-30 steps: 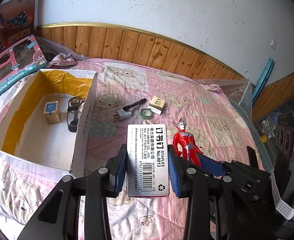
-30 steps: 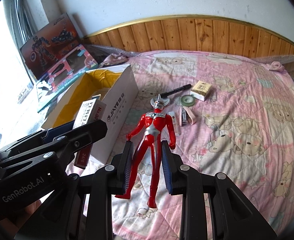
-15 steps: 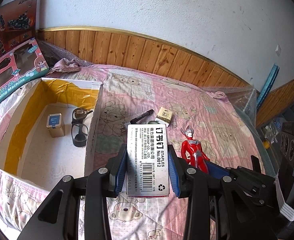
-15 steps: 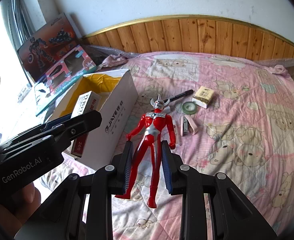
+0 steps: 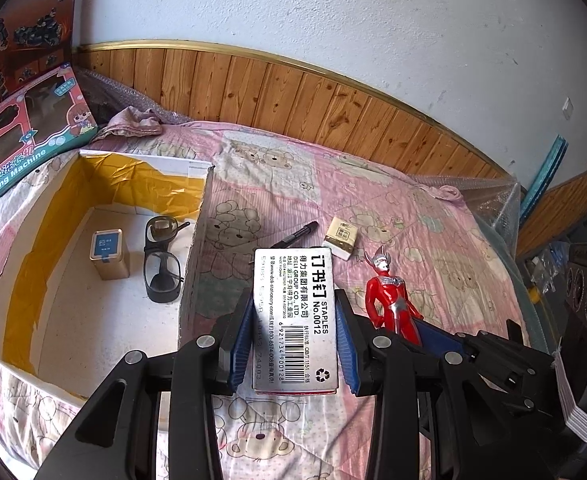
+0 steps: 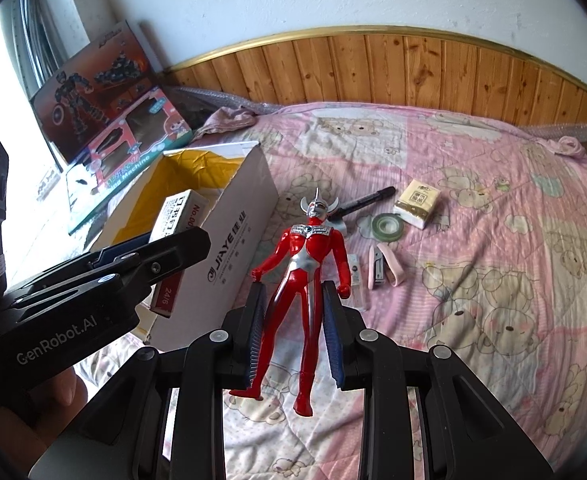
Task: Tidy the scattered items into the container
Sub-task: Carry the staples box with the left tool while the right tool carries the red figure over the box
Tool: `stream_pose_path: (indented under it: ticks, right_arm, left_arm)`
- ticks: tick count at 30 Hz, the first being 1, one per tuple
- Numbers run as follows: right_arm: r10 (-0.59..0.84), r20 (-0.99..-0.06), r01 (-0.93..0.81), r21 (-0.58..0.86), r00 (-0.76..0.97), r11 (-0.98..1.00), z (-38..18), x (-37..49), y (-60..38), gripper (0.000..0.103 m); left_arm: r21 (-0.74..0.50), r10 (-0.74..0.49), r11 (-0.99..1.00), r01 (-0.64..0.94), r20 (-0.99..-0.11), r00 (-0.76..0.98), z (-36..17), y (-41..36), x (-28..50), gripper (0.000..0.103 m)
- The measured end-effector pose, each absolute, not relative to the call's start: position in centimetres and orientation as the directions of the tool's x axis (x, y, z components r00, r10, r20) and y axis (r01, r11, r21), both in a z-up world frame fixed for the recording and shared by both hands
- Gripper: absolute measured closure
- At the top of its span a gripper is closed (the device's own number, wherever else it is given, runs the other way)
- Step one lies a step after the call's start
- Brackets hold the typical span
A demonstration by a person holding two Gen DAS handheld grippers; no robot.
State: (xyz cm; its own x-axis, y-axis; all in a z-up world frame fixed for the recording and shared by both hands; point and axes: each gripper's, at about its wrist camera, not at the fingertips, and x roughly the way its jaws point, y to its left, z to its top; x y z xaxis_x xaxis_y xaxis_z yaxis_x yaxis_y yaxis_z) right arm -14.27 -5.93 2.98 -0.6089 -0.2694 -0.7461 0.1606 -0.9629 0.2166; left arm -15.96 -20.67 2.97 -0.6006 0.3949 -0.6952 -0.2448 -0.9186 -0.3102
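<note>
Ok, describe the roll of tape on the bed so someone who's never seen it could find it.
Start at the white cardboard box on the pink quilt. Loose items lie right of it. The tape roll sits between a black marker and a small cream packet: the only round, greenish ring there.

Black plastic tongs (image 5: 295, 336) with blue ribbed pads (image 5: 242, 334), silver screws, white "GenRobot.AI" lettering (image 6: 56, 339) on one.

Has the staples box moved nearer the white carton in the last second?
Yes. In the right wrist view, the staples box now sits over the white carton's rim, carried leftward from beside it.
</note>
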Motion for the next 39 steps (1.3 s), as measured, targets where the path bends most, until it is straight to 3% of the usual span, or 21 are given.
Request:
stream_pose_path:
  ticks: [39]
  right_arm:
    - [-0.416,-0.716,0.349,0.251,-0.561,-0.903,5.7,-15.1,-16.8,0.074]
  left_arm:
    - [-0.320,0.308,-0.941,-0.111,-0.672,-0.673,4.3,-31.9,-16.3,0.064]
